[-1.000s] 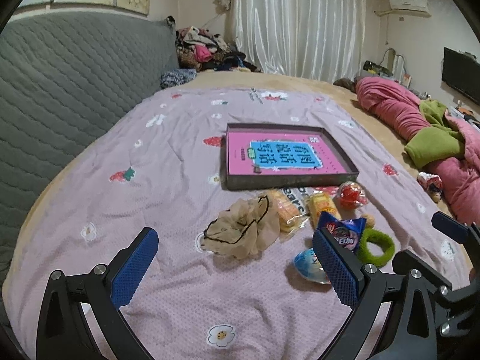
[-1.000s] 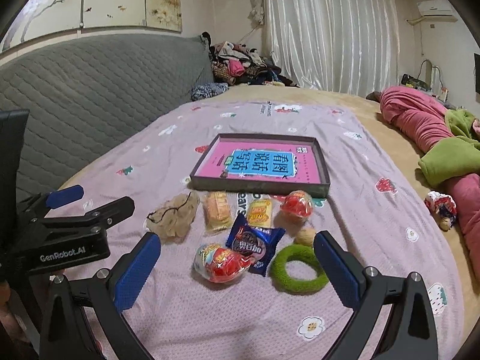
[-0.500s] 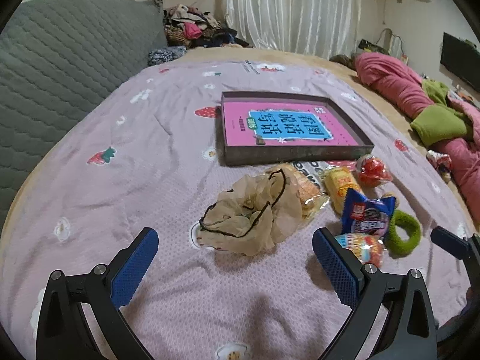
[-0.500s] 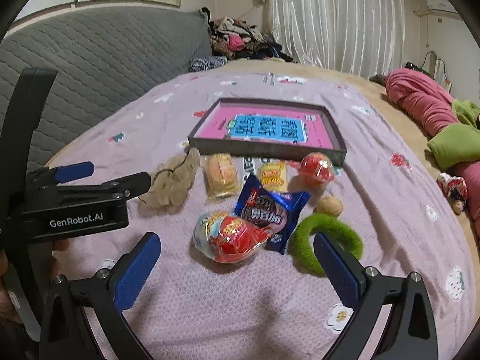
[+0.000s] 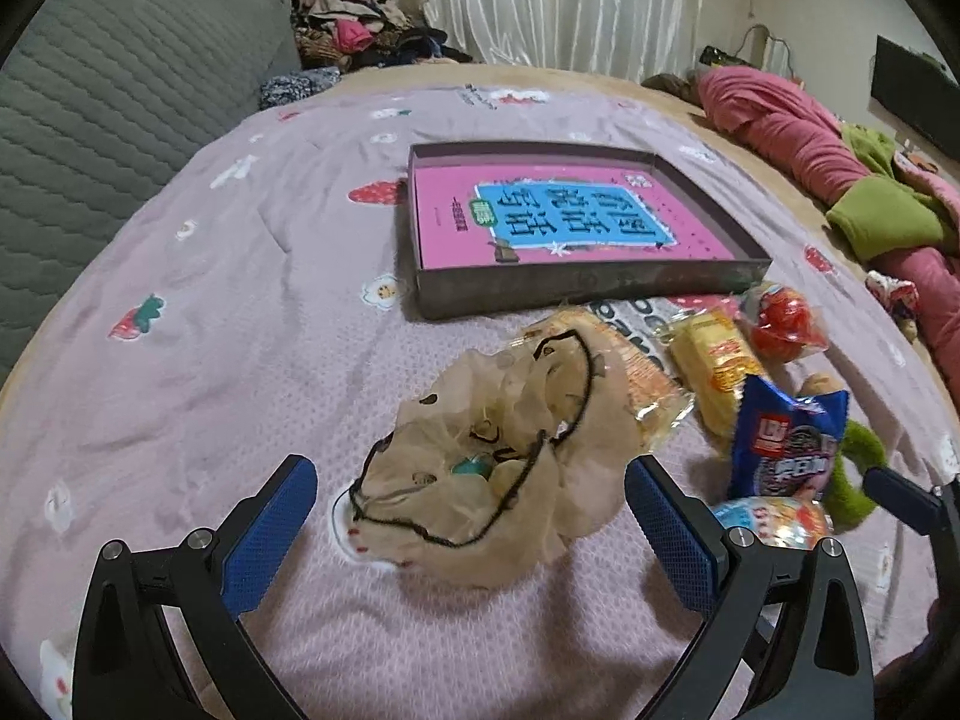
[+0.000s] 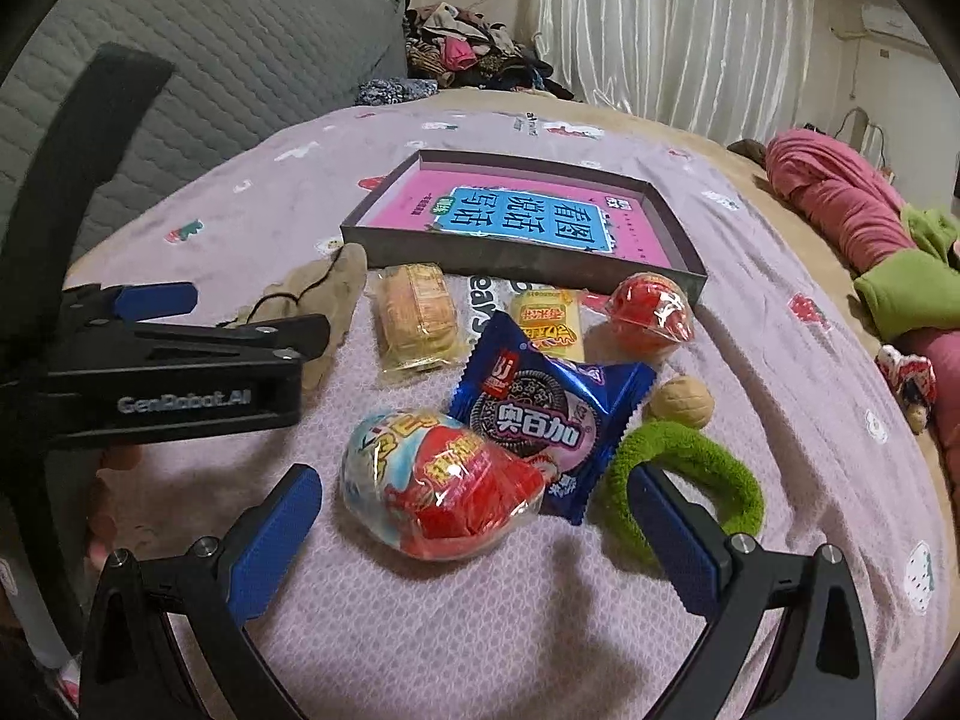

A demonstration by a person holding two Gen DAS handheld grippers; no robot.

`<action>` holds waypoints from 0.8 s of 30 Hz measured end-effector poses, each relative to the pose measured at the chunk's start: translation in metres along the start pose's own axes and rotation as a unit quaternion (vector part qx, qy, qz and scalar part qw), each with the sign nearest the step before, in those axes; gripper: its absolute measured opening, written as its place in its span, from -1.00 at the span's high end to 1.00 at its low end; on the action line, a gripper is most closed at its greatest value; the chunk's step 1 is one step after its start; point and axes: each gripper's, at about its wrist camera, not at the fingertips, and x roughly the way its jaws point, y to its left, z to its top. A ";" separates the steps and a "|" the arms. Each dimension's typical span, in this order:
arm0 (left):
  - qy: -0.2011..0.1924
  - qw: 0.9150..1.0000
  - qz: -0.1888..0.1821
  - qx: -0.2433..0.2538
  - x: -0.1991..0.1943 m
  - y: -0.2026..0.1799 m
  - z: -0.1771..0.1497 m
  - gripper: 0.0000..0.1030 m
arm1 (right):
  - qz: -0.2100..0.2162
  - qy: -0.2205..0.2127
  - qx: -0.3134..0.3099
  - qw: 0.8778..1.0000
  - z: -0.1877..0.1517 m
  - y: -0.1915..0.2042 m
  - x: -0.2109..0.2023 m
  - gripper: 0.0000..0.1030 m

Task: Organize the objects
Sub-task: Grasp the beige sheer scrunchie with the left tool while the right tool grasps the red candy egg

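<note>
My left gripper (image 5: 471, 531) is open and low over the bed, its blue pads either side of a beige mesh pouch with a black cord (image 5: 498, 468). My right gripper (image 6: 474, 534) is open too, straddling a wrapped red-and-blue toy egg (image 6: 438, 486). Behind the egg lie a blue cookie pack (image 6: 540, 414), a green fuzzy ring (image 6: 690, 480), a walnut (image 6: 681, 399), a red wrapped egg (image 6: 651, 312), a yellow snack pack (image 6: 546, 324) and a cracker pack (image 6: 417, 315). A dark shallow tray (image 6: 516, 258) holding a pink book stands beyond them.
Everything lies on a lilac bedspread (image 5: 198, 372) with strawberry prints. A grey quilted headboard (image 5: 90, 108) runs along the left. Pink and green bedding (image 5: 840, 180) is bunched at the right edge, and clothes are piled at the far end. The left gripper (image 6: 240, 315) shows in the right wrist view.
Both grippers have moved forward and down towards the bed. The mesh pouch now sits between the left pads and the toy egg between the right pads. Both stayed open.
</note>
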 end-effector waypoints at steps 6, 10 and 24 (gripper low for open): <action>0.007 1.000 0.003 0.014 0.017 -0.002 0.001 -0.92 | -0.027 -0.004 -0.019 0.999 0.002 0.009 0.007 -0.97; 0.019 1.000 -0.011 0.013 0.025 -0.002 0.001 -0.68 | -0.028 0.012 -0.033 0.999 0.001 0.017 0.017 -0.72; 0.029 0.998 -0.048 0.024 0.031 -0.008 -0.001 0.62 | 0.018 0.009 -0.038 0.999 -0.003 0.023 0.017 -0.13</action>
